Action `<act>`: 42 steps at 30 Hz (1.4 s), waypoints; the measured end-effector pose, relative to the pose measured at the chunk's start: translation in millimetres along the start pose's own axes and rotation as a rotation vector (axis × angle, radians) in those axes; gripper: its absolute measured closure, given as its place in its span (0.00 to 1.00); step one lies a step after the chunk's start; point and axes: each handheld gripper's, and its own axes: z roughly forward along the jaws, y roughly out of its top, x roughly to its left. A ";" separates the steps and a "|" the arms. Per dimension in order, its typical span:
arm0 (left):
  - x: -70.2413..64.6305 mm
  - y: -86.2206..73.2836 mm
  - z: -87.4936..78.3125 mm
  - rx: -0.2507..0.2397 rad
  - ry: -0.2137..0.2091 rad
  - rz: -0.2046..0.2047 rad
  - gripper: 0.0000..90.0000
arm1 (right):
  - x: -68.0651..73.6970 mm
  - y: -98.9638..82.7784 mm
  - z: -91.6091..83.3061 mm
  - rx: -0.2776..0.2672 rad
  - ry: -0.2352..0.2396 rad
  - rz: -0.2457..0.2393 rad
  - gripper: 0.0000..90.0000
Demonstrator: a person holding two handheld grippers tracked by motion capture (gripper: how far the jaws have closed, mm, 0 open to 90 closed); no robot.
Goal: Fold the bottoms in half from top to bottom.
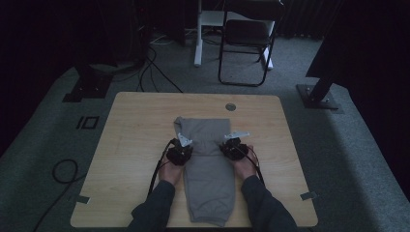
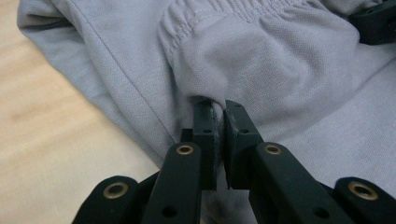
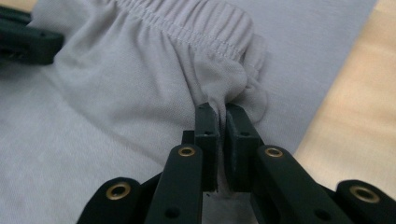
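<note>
A grey pair of sweatpants (image 1: 209, 180) lies folded lengthwise down the middle of the wooden table (image 1: 130, 145), its cuffs toward the near edge. My left gripper (image 1: 181, 151) is at the garment's left edge and my right gripper (image 1: 233, 146) at its right edge, about halfway up. In the left gripper view the jaws of the left gripper (image 2: 219, 112) are shut on a pinch of cloth just below the gathered elastic waistband (image 2: 243, 11). In the right gripper view the right gripper (image 3: 222, 112) is likewise shut on cloth under the waistband (image 3: 196, 25).
A round cable grommet (image 1: 230, 107) sits near the table's far edge. Beyond the table stand a folding chair (image 1: 246, 43) and two stand bases (image 1: 87, 89) (image 1: 319, 96). Cables (image 1: 63, 171) lie on the carpet at the left.
</note>
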 end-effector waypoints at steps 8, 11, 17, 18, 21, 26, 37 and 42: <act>6.2 15.1 7.5 0.040 0.021 -0.032 0.95 | -3.1 25.3 14.9 0.072 -0.029 -0.013 0.95; 14.1 23.0 -2.0 0.019 -0.003 -0.050 0.96 | -4.5 32.4 6.8 0.077 -0.035 -0.043 0.96; 18.8 60.2 -48.2 -0.115 -0.029 -0.022 0.96 | -12.8 64.2 -44.7 -0.087 -0.031 -0.037 0.96; 17.2 66.9 -56.8 -0.137 -0.029 -0.009 0.96 | -12.9 69.8 -53.8 -0.108 -0.038 -0.042 0.96; 14.8 82.5 -80.6 -0.192 -0.038 0.014 0.96 | -12.7 82.1 -78.9 -0.166 -0.050 -0.063 0.96; 8.4 86.6 -110.6 -0.246 -0.066 0.033 0.96 | -8.9 83.4 -111.4 -0.230 -0.021 -0.078 0.96; -21.1 -0.5 -99.8 -0.121 -0.167 0.017 0.95 | 16.9 -2.9 -105.9 -0.121 0.066 -0.120 0.95; -35.7 -51.2 -79.9 0.008 -0.220 0.014 0.93 | 31.1 -53.4 -88.2 -0.021 0.094 -0.121 0.95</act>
